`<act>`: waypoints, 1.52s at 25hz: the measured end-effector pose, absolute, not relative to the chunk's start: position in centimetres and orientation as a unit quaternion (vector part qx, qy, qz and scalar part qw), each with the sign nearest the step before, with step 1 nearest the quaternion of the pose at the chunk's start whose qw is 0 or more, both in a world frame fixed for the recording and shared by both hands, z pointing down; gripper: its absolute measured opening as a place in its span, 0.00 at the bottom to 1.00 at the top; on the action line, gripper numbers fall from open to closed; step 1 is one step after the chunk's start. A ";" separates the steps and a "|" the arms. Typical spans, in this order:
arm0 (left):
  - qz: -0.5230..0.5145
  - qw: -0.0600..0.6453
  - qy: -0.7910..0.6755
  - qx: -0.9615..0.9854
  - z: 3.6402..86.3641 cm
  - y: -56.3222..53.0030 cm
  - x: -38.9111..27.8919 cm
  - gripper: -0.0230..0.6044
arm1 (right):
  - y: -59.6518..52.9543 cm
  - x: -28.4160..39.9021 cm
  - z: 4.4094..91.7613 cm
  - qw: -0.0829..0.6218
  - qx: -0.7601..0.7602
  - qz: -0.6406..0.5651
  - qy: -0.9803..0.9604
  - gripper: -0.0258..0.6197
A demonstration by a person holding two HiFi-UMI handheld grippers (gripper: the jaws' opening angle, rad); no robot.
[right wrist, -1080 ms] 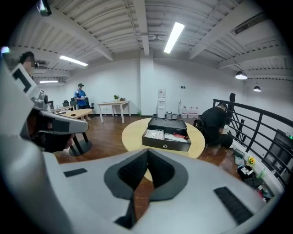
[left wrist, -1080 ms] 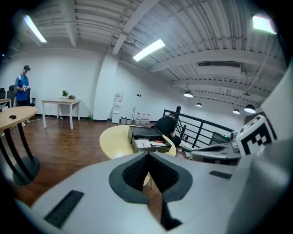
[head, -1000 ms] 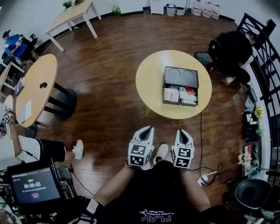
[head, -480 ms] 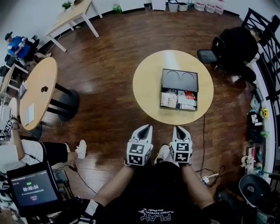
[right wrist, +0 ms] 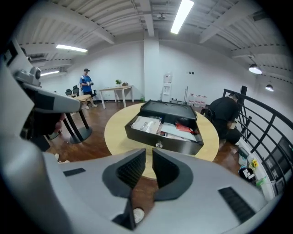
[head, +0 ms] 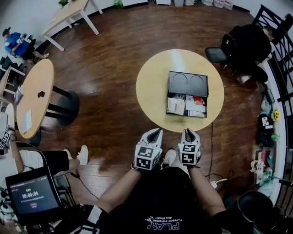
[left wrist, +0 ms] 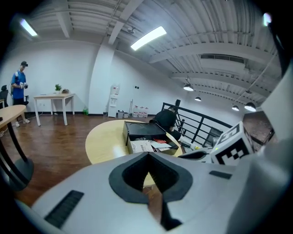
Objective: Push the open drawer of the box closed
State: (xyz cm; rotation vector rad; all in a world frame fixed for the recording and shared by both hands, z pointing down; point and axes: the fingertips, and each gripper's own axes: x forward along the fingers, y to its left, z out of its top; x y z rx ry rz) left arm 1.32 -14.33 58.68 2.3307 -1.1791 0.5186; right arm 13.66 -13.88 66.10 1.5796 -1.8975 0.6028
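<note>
A black box (head: 187, 82) sits on a round wooden table (head: 155, 87). Its drawer (head: 186, 106) stands pulled out toward me, filled with papers and cards. The drawer front with a small knob (right wrist: 159, 145) faces the right gripper view. Both grippers hover over the floor just short of the table's near edge, apart from the box. My left gripper (head: 155, 131) (left wrist: 147, 155) is shut and empty. My right gripper (head: 189, 131) (right wrist: 149, 153) shows a narrow gap: its jaws are opening, with nothing between them.
Another round table (head: 34, 96) on a dark pedestal stands at the left, and a rectangular table (head: 68, 13) at the back left. A person in black (head: 249, 45) sits by the black railing beyond the box. A cable (head: 211, 151) trails on the floor at the right. A screen (head: 29, 194) is at the lower left.
I have stepped closer to the round table, and both grippers have advanced toward its near edge. The box and its drawer have not moved.
</note>
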 end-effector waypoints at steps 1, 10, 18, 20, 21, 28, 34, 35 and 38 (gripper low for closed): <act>0.187 0.241 -0.425 0.852 59.2 -15.4 1.0 0.03 | -14.7 13.6 67.3 0.301 0.597 0.239 -0.705 0.10; 0.185 0.242 -0.429 0.850 59.9 -17.3 0.4 0.03 | -17.8 16.2 71.7 0.291 0.623 0.311 -0.656 0.18; 0.189 0.244 -0.426 0.850 60.0 -17.1 1.1 0.03 | -18.9 17.0 73.2 0.303 0.626 0.336 -0.635 0.21; 0.188 0.243 -0.427 0.851 59.9 -17.1 1.1 0.03 | -18.8 17.1 73.5 0.298 0.626 0.350 -0.629 0.21; 0.186 0.243 -0.427 0.851 59.9 -17.2 1.1 0.03 | -18.7 17.2 73.5 0.296 0.627 0.356 -0.627 0.21; 0.186 0.249 -0.431 0.847 60.1 -16.8 0.8 0.03 | -18.3 17.4 73.1 0.295 0.629 0.345 -0.631 0.17; 0.186 0.250 -0.430 0.848 60.0 -17.1 1.3 0.03 | -18.2 17.4 72.8 0.305 0.623 0.331 -0.640 0.16; 0.185 0.249 -0.430 0.848 59.9 -17.2 1.5 0.03 | -18.2 17.5 72.7 0.306 0.621 0.329 -0.642 0.16; 0.184 0.244 -0.428 0.851 59.4 -17.7 2.0 0.03 | -18.1 17.5 72.4 0.306 0.619 0.326 -0.646 0.16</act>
